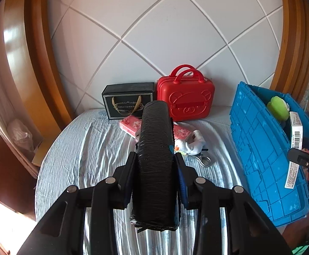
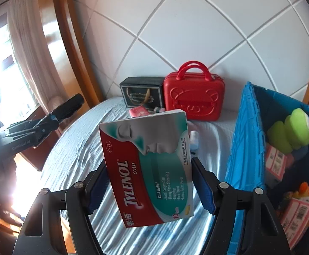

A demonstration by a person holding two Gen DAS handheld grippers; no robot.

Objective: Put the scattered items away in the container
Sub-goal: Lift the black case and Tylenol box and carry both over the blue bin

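Observation:
My left gripper [image 1: 155,159] is shut on a black plastic roll [image 1: 155,148], held above the striped bed. My right gripper [image 2: 149,165] is shut on a Tylenol Cold box [image 2: 148,165], held above the bed just left of the blue crate [image 2: 243,148]. The same box [image 1: 295,146] shows edge-on at the crate [image 1: 260,148] in the left wrist view. The crate holds a green plush toy [image 2: 290,133] and pink-labelled packets [image 2: 298,216]. Pink tissue packs [image 1: 131,125], a white soft toy [image 1: 191,144] and a metal clip [image 1: 204,161] lie on the bed.
A red bear case [image 1: 186,97] and a black gift box [image 1: 126,101] stand against the white padded headboard [image 1: 154,31]. A wooden frame [image 1: 37,63] and a curtained window [image 2: 5,63] are on the left. The left gripper [image 2: 48,119] shows at left in the right wrist view.

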